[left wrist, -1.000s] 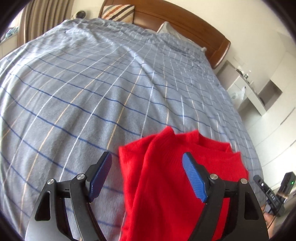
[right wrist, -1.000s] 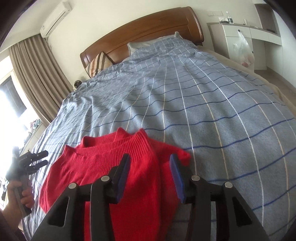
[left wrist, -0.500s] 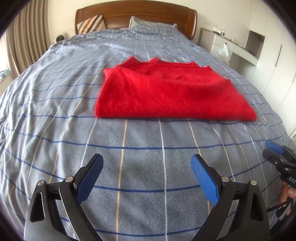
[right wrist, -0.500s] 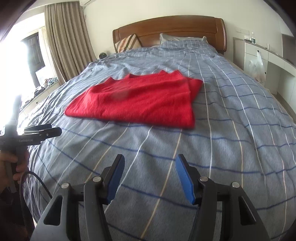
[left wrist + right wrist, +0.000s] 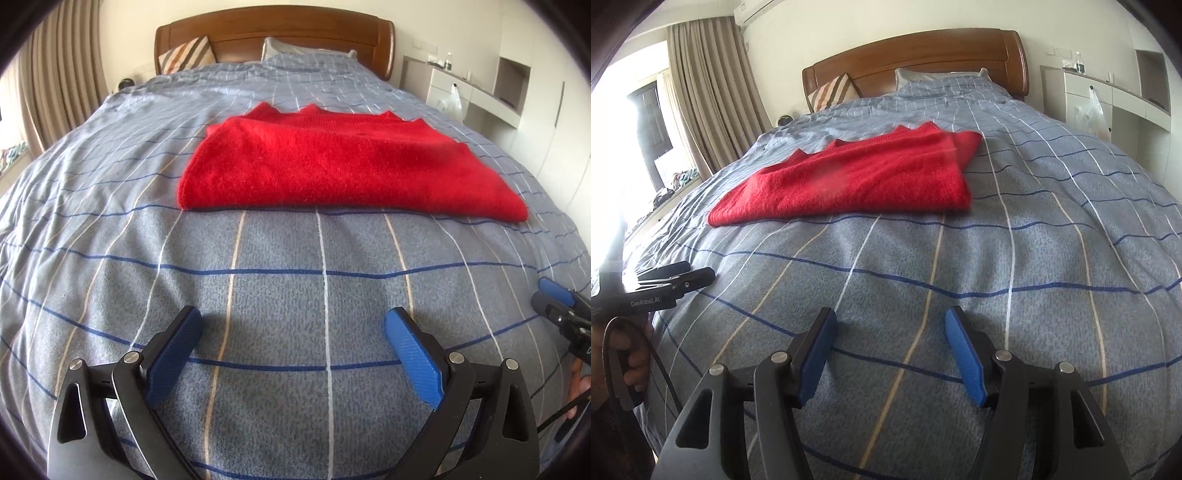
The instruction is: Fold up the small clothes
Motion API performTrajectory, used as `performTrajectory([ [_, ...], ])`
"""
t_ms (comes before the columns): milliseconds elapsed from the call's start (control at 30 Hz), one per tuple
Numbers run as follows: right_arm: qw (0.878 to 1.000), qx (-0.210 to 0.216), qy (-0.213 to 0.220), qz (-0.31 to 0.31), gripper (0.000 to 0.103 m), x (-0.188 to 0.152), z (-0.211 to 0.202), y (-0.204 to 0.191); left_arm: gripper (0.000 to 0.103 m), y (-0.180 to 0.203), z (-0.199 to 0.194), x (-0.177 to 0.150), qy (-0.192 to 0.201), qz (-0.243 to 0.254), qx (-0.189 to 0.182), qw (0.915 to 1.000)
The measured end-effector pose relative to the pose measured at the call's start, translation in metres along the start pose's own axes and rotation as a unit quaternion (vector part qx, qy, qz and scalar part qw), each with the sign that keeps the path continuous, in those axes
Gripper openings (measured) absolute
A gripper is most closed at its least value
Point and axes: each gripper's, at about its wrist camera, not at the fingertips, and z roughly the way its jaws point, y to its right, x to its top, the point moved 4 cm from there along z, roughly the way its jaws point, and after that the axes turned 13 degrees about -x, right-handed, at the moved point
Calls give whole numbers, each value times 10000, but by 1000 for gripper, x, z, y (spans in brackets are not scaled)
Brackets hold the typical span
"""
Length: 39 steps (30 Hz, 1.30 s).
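Observation:
A red knitted sweater (image 5: 343, 166) lies folded flat in the middle of the bed; it also shows in the right wrist view (image 5: 857, 181). My left gripper (image 5: 293, 343) is open and empty, held low over the blanket well short of the sweater. My right gripper (image 5: 890, 347) is open and empty too, also back near the foot of the bed. The right gripper's blue tips (image 5: 554, 291) show at the left wrist view's right edge. The left gripper (image 5: 672, 278) shows at the right wrist view's left edge, held in a hand.
The bed has a grey-blue checked blanket (image 5: 295, 280) and a wooden headboard (image 5: 273, 33) with pillows. White cabinets (image 5: 480, 92) stand along the right wall. Curtains (image 5: 709, 96) and a window are on the left.
Both grippers have let go of the sweater and pulled back toward the foot of the bed. The sweater now lies folded and still, farther from both.

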Motion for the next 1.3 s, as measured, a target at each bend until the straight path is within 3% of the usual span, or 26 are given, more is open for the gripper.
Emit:
performTrajectory([
  [867, 9999, 23, 105, 113, 62, -4, 1, 1, 102, -4, 3, -9, 199, -41, -236, 9995],
  [1100, 10000, -62, 43, 55, 62, -3, 1, -1, 101, -11, -15, 1, -227, -152, -638, 9976],
  [1233, 9994, 9, -342, 26, 64, 7, 0, -1, 101, -32, -41, 10, 40, -259, -611, 9978],
  [1300, 9978, 293, -512, 294, 66, 24, -3, 5, 101, -46, -44, 9, 164, -307, -466, 9983],
])
